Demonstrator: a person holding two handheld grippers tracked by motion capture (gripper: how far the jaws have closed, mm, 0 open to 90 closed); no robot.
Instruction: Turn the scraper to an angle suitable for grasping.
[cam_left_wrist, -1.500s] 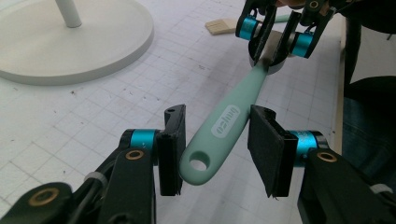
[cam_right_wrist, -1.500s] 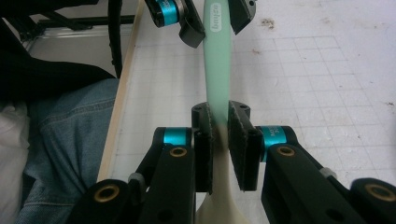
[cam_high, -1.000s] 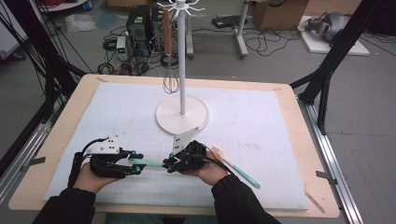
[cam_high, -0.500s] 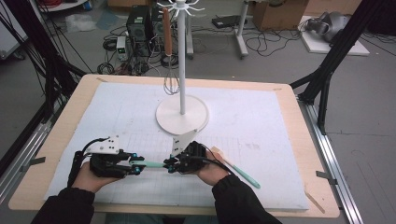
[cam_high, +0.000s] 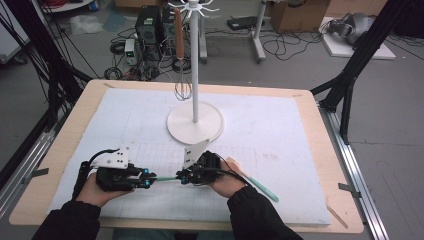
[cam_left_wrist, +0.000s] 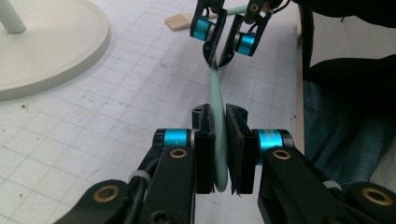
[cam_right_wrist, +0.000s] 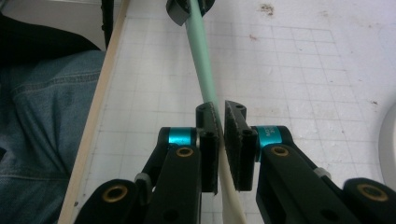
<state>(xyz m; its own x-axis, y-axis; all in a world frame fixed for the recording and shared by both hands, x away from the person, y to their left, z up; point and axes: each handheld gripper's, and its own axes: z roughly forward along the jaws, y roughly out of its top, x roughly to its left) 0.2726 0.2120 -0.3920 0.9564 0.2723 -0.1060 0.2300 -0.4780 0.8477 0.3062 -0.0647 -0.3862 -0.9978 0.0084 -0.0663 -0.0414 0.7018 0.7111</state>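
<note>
- Spatula (cam_high: 167, 178) bridges both grippers; left gripper (cam_left_wrist: 219, 154) has just been closing, fingers (cam_left_wrist: 204, 154) now clamping its mint handle
- right gripper (cam_right_wrist: 220, 149) pinches it too; release one side before lifting toward the stand (cam_high: 195, 122)

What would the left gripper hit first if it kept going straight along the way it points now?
Probably the right gripper, straight ahead along the green utensil handle that the left gripper is clamped on. The handle bridges both grippers, with nothing else between them.
</note>
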